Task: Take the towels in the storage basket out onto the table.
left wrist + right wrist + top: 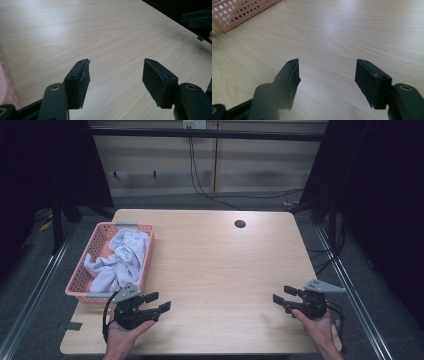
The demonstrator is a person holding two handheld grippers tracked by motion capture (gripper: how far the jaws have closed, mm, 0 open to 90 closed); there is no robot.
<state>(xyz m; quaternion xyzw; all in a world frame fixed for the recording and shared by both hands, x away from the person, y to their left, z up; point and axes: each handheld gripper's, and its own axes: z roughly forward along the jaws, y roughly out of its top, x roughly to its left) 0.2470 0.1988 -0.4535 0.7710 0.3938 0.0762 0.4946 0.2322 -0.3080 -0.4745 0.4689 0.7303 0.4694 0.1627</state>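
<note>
A pink perforated basket (143, 265) stands at the table's left edge with a crumpled white-lilac cloth (120, 257) inside it. Just in front of the basket, my left gripper (158, 301) rests low over the wood, held in a hand, jaws open and empty. Near the table's right front corner my right gripper (283, 296) points toward the left, open too, nothing between its jaws. In the left gripper view the left gripper (116, 72) frames bare wood, with the other gripper (197, 18) far off. In the right gripper view the right gripper (327, 72) frames bare wood, the basket (239, 11) at top left.
The light wooden table (215, 265) has a round cable hole (240, 224) near its far edge. Black curtains stand at both sides, and cables run along the floor beyond the table. A small dark tape piece (73, 325) lies at the front left corner.
</note>
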